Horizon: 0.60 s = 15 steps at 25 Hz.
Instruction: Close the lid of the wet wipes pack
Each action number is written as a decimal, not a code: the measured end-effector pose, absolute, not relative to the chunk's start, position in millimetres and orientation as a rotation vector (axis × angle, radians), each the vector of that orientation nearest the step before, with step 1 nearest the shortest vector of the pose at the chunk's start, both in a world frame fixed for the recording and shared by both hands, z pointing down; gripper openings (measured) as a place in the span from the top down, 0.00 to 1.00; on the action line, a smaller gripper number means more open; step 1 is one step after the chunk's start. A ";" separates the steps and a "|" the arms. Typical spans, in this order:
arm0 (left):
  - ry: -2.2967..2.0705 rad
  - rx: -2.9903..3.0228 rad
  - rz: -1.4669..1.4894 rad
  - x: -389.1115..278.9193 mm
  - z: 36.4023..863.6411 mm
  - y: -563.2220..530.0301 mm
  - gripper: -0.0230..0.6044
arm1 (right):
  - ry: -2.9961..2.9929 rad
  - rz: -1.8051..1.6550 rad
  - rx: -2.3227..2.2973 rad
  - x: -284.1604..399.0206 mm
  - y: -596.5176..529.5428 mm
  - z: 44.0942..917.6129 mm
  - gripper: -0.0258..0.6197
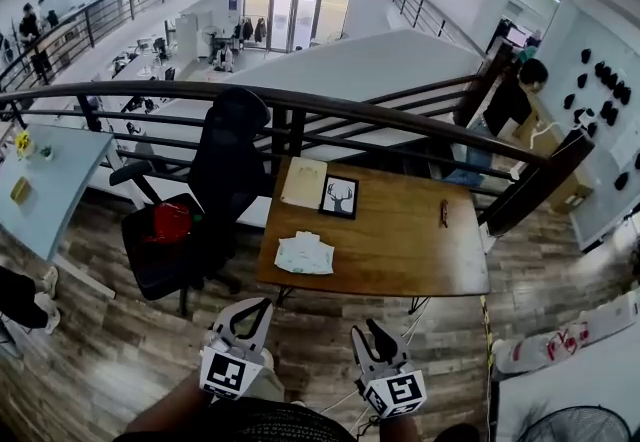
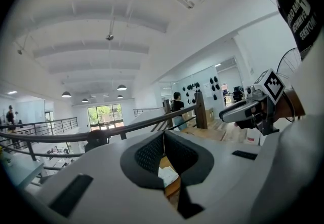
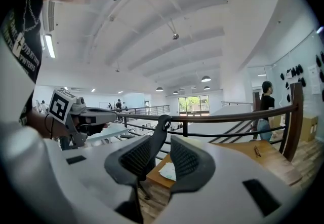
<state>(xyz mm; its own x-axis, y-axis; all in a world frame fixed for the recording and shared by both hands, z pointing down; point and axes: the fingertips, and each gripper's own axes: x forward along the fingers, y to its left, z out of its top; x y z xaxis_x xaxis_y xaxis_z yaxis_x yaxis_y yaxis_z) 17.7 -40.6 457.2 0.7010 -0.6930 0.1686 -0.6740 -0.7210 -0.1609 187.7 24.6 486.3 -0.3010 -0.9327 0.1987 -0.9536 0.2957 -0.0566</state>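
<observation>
mezzanine office, wooden desk (image 1: 400, 240) by the railing, wet wipes pack (image 1: 304, 253) on it | your left gripper (image 1: 266, 305): tips pinched together, holding nothing | your right gripper (image 1: 370, 335): jaws partly apart, holding nothing

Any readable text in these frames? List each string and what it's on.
No text can be read in any view.
black shirt: white print, too warped and cut off to read.
wet wipes pack: any print is too small to read.
marker cubes: square code patterns only, no words.
framed picture: antlered deer drawing, no lettering visible.
</observation>
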 end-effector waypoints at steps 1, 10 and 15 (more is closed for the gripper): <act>1.137 -2.816 -0.336 18.4 456.5 -46.8 0.92 | -2.426 0.240 1.773 188.2 19.0 485.8 0.76; 1.135 -2.841 -0.341 16.8 466.2 -98.9 0.92 | -2.394 0.253 1.786 188.6 -25.6 489.9 0.76; 1.167 -2.844 -0.322 7.4 467.2 -128.5 0.92 | -2.380 0.276 1.783 185.8 -48.8 490.4 0.76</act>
